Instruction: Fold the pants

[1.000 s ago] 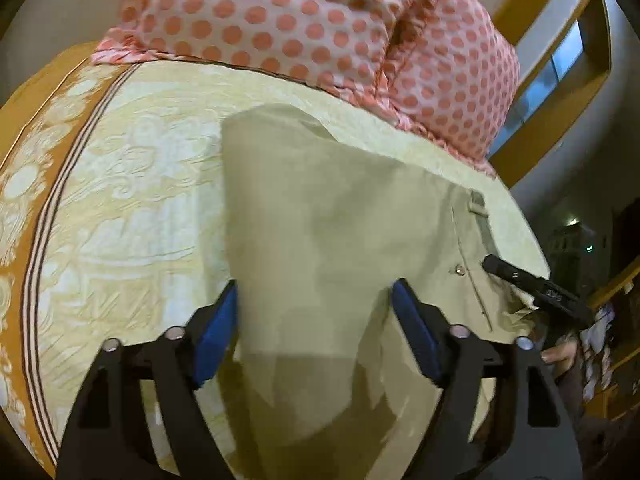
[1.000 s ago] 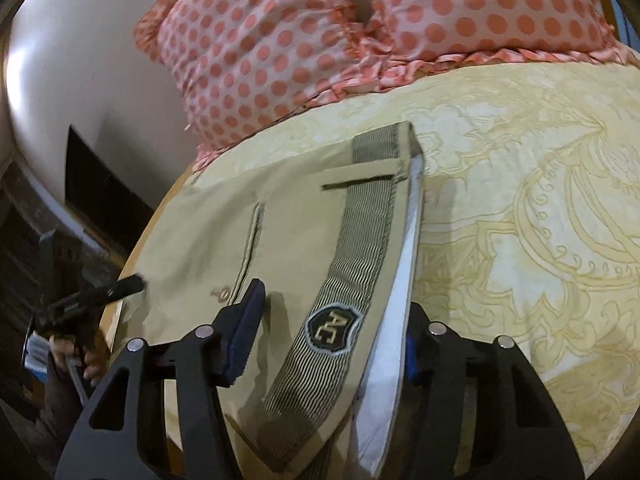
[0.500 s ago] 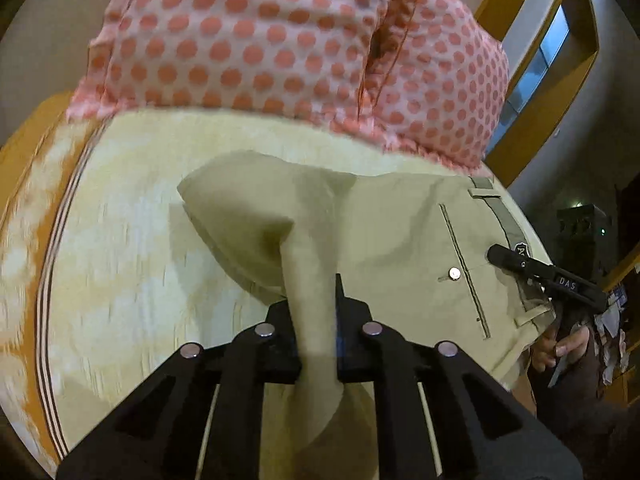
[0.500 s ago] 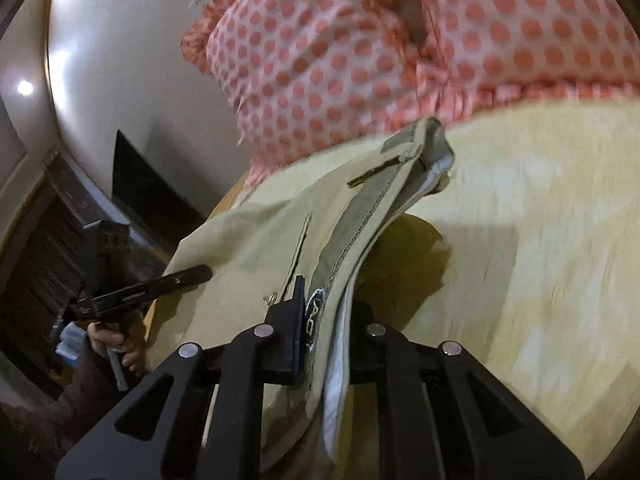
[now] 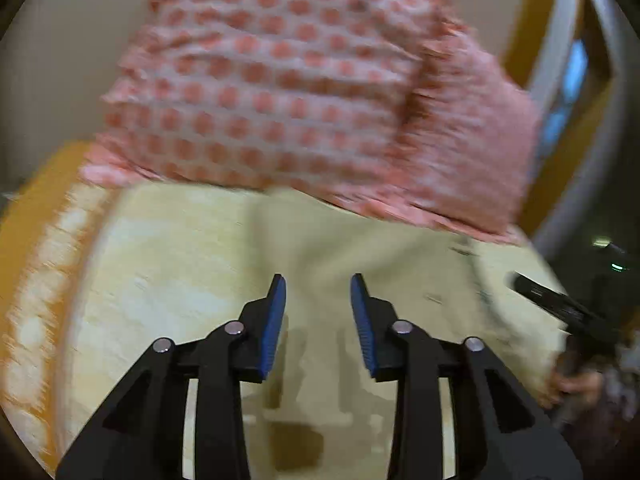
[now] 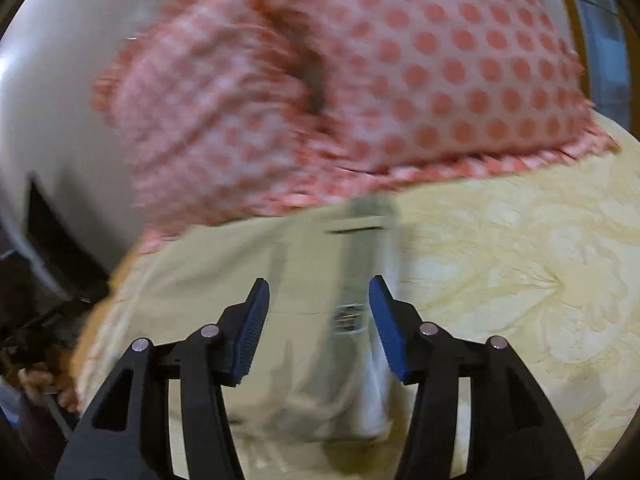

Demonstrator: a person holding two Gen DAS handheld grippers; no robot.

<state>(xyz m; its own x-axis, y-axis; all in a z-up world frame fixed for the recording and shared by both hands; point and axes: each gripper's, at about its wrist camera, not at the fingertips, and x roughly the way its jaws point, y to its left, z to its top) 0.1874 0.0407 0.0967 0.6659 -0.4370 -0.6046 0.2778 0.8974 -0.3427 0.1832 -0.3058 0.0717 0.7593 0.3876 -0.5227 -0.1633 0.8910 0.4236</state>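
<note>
The beige pants (image 5: 360,264) lie folded flat on the yellow patterned bedspread (image 5: 160,264), close to the pillows. My left gripper (image 5: 319,300) is open and empty above the pants' left part. In the right wrist view the pants (image 6: 256,264) show their striped waistband (image 6: 360,264) with a badge. My right gripper (image 6: 319,300) is open and empty, with the waistband lying between and below its fingers. Both views are blurred by motion.
Two pink polka-dot pillows (image 5: 304,92) (image 6: 440,68) lie at the head of the bed. The other gripper and hand show at the right edge (image 5: 560,308) and at the left edge (image 6: 36,344). A grey wall (image 6: 48,100) stands left.
Both grippers closed on the pants, carried the fold toward the pillows, then opened and let go. The pants now lie flat nearer the pillows.
</note>
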